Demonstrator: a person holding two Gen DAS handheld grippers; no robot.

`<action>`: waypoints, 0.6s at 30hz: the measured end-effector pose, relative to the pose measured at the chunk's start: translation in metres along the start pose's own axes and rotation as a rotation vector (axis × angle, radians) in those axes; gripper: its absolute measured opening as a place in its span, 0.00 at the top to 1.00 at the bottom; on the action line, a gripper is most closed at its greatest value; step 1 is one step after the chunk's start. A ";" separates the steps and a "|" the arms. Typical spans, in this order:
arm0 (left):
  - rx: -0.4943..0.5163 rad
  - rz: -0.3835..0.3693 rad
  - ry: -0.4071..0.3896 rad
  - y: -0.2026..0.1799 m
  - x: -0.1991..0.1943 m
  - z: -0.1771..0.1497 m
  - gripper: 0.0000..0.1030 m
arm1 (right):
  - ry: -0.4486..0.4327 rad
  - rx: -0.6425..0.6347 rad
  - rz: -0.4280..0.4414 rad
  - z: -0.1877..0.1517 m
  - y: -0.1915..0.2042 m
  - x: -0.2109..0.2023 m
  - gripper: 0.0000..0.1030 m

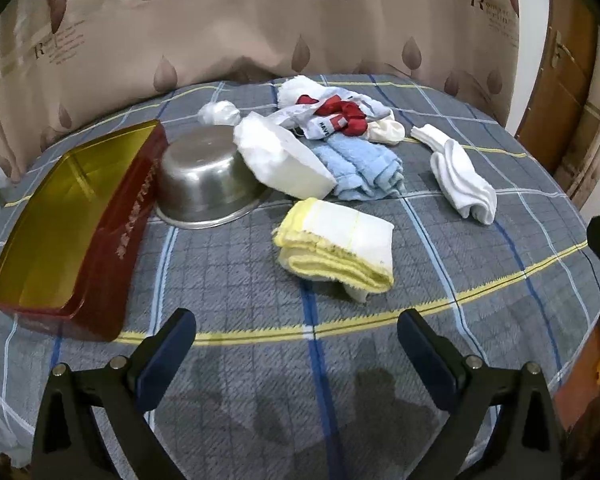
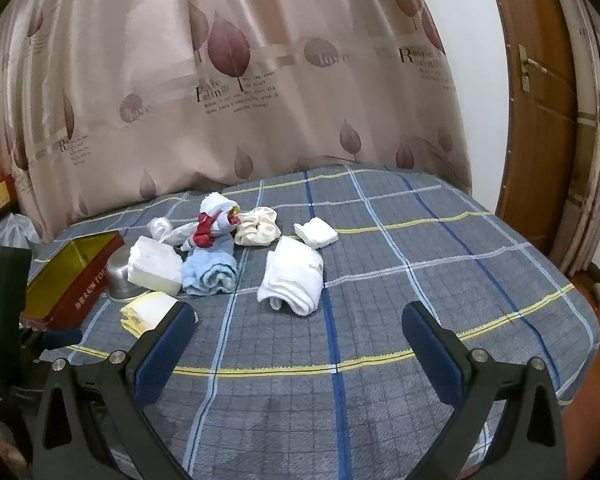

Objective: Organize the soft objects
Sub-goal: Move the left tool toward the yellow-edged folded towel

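Soft items lie on a plaid-covered table [image 1: 260, 360]. A folded yellow-white cloth [image 1: 336, 248] lies just ahead of my open, empty left gripper [image 1: 296, 344]. Behind it are a blue towel [image 1: 364, 168], a white foam block [image 1: 284, 156], a red-and-white ribbon bundle [image 1: 332, 114] and a white folded towel [image 1: 460, 180]. In the right wrist view my right gripper [image 2: 300, 336] is open and empty, with the white folded towel [image 2: 294, 276] just ahead, the blue towel [image 2: 210, 270] to its left, a cream sock [image 2: 258, 230] and a small white cloth [image 2: 316, 232] behind.
An open red tin box with gold lining [image 1: 60, 232] stands at the left, with an upturned steel bowl [image 1: 204, 180] beside it. A patterned curtain [image 2: 220, 80] hangs behind the table. A wooden door [image 2: 540, 100] is at the right. The left gripper's body [image 2: 4, 300] shows at the left edge.
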State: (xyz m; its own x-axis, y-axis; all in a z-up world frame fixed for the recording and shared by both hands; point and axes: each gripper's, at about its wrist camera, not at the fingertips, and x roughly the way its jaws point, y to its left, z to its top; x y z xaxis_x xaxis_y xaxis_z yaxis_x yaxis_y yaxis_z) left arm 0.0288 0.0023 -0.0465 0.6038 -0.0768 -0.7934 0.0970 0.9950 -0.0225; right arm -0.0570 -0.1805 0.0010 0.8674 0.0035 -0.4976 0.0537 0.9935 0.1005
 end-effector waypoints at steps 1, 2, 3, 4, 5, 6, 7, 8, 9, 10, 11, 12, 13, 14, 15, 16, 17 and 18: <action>0.003 0.003 -0.001 -0.001 0.002 0.002 0.00 | 0.004 0.005 0.001 0.000 -0.002 0.002 0.00; 0.004 0.004 -0.002 -0.001 0.003 0.004 0.00 | 0.006 0.010 0.002 0.000 -0.003 0.003 0.00; 0.003 0.004 -0.001 -0.002 0.005 0.006 0.00 | 0.009 0.013 0.001 0.000 -0.005 0.004 0.00; 0.000 0.003 0.002 -0.002 0.007 0.008 0.00 | 0.011 0.015 0.001 0.000 -0.005 0.005 0.00; -0.004 0.002 0.007 -0.002 0.009 0.010 0.00 | 0.012 0.018 0.000 0.000 -0.006 0.006 0.00; -0.008 -0.001 0.010 -0.001 0.012 0.011 0.00 | 0.013 0.021 -0.001 0.000 -0.007 0.008 0.00; -0.009 0.000 0.013 -0.002 0.013 0.013 0.00 | 0.015 0.024 0.001 -0.001 -0.009 0.009 0.00; -0.011 -0.001 0.016 -0.002 0.015 0.014 0.00 | 0.016 0.026 0.001 -0.001 -0.009 0.010 0.00; -0.013 -0.002 0.017 -0.002 0.016 0.015 0.00 | 0.019 0.028 0.001 -0.001 -0.010 0.011 0.00; -0.013 -0.003 0.020 -0.002 0.018 0.016 0.00 | 0.023 0.031 0.002 -0.002 -0.011 0.012 0.00; -0.013 -0.005 0.022 -0.002 0.020 0.017 0.00 | 0.026 0.033 0.004 -0.002 -0.011 0.013 0.00; -0.012 -0.005 0.023 -0.003 0.022 0.018 0.00 | 0.030 0.035 0.006 -0.003 -0.011 0.014 0.00; -0.009 -0.006 0.023 -0.003 0.024 0.019 0.00 | 0.034 0.035 0.006 -0.004 -0.012 0.015 0.00; -0.004 -0.006 0.023 -0.004 0.025 0.021 0.00 | 0.038 0.035 0.007 -0.005 -0.012 0.017 0.00; 0.000 -0.006 0.022 -0.006 0.026 0.021 0.00 | 0.042 0.037 0.010 -0.005 -0.013 0.018 0.00; 0.003 -0.007 0.020 -0.007 0.028 0.023 0.00 | 0.045 0.039 0.011 -0.006 -0.014 0.019 0.00; 0.007 -0.007 0.018 -0.008 0.029 0.024 0.00 | 0.049 0.042 0.012 -0.006 -0.014 0.020 0.00; 0.011 -0.006 0.018 -0.009 0.030 0.026 0.00 | 0.051 0.045 0.012 -0.006 -0.015 0.021 0.00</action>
State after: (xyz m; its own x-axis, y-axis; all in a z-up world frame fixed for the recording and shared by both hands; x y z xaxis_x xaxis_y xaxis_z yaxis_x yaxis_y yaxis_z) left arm 0.0670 -0.0109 -0.0545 0.5891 -0.0816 -0.8040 0.1093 0.9938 -0.0208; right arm -0.0430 -0.1947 -0.0161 0.8420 0.0221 -0.5390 0.0667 0.9872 0.1448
